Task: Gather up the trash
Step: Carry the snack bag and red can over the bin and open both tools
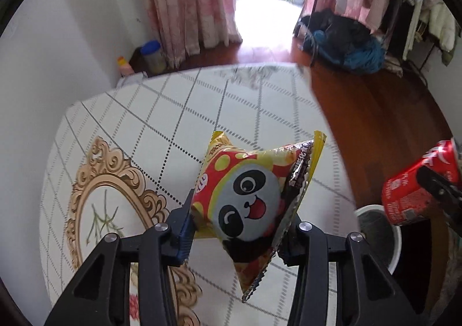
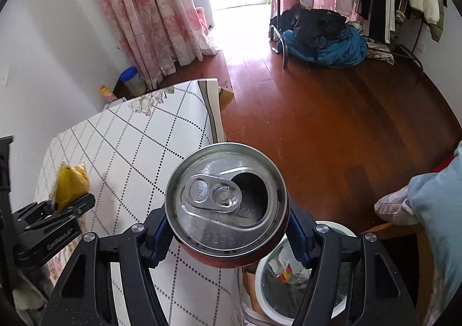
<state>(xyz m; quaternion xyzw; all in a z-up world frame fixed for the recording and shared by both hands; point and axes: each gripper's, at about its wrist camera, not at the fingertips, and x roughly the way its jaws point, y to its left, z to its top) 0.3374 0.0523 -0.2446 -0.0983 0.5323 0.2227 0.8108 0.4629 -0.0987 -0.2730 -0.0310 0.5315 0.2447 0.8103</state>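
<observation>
**Trash in both grips, bin low to the right**

Trash is already off the worktop (image 1: pixel 202 100): the left hand-held gripper (image 1: pixel 239 227) is clamped on a panda-print snack bag (image 1: pixel 251 196), and the right hand-held gripper (image 2: pixel 231 227) squeezes a red can (image 2: pixel 228 201) across its body, opened top facing the camera.

The bag hangs above the checked cloth, its long axis running diagonally from the upper corners down to a crimped tail below the pads. The can's axis points up along the fingers.

What the next move seems to turn on is the white bin (image 2: pixel 337 230). It stands on the floor just off the worktop's right edge, partly under the can, with scraps already inside. The right gripper is plainly the nearer; from the left wrist view the bin (image 1: pixel 398 242) sits lower right, past the worktop edge and beneath the can (image 1: pixel 415 193).

Open wooden floor (image 2: pixel 332 124) lies beyond. A cushion (image 2: pixel 433 199) crowds the bin's far right side, so the freer approach looks to be from above or from the worktop side.
</observation>
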